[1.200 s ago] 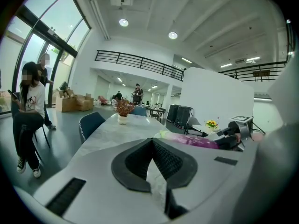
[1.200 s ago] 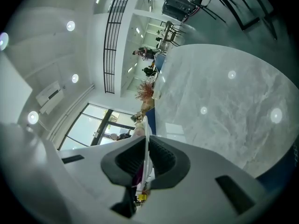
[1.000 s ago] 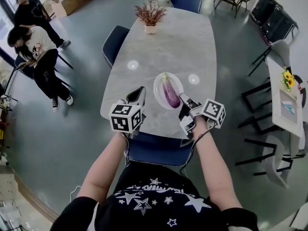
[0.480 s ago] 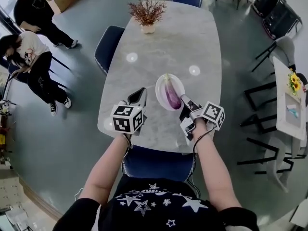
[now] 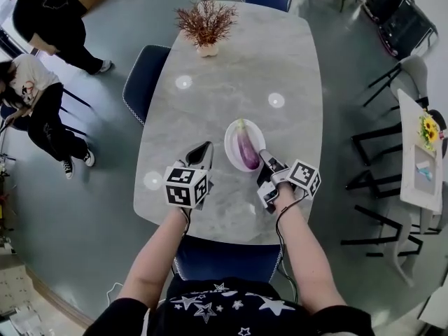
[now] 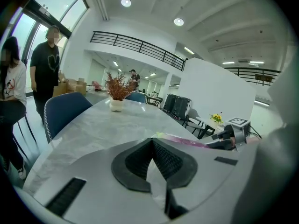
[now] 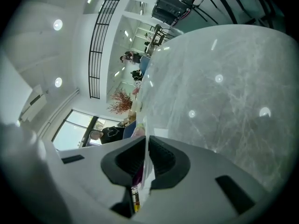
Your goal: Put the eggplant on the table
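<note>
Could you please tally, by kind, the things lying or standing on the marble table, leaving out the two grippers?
eggplant: 1
white plate: 1
potted plant: 1
Total: 3

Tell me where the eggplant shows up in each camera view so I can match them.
Head view: eggplant lies on the white plate near centre, by the right tool.
Left gripper view: pink-purple strip just above the left tool, right of centre.
Right gripper view: purple sliver beside the plate rim clamped in the jaws.
Shared landmark: potted dried plant at the table's far end.
</note>
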Demonstrator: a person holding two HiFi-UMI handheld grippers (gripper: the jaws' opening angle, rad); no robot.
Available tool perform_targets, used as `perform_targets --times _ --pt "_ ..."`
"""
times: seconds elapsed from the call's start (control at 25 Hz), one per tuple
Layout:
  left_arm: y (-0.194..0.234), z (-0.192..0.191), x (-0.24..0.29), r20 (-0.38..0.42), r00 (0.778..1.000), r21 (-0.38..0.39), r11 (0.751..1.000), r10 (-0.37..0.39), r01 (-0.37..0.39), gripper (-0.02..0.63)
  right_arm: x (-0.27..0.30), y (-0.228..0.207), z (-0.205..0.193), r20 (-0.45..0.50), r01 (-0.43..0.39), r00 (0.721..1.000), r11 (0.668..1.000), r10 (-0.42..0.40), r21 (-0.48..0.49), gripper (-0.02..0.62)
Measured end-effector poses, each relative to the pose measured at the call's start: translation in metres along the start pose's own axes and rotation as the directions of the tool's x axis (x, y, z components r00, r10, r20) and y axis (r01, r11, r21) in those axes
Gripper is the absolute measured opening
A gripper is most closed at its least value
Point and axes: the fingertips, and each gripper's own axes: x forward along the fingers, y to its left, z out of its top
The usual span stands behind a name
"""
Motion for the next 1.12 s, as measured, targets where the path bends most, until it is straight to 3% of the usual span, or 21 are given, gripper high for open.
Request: perform_targets --times 0.36,0.84,1.12 --pt "0.028 -0.01 0.03 -0.022 0.999 -0.026 0.999 0.03 -0.031 0.008 0.033 -0.024 0.012 0.0 0.033 0.999 0.999 -0.033 0.019 0.023" --pt "0.031 -0.019 0.027 -0.032 0.998 -0.035 0.998 0.049 -0.05 0.008 0.041 -0.034 0.006 -0.019 0.093 0.995 0.994 -0.094 -0.056 0.023" --pt "0.025 -0.017 0.023 -0.019 0.999 -0.034 0.999 0.041 -0.041 0.008 0.041 -0.04 0.004 -0.017 0.107 0.994 0.993 -0.107 -0.04 0.023"
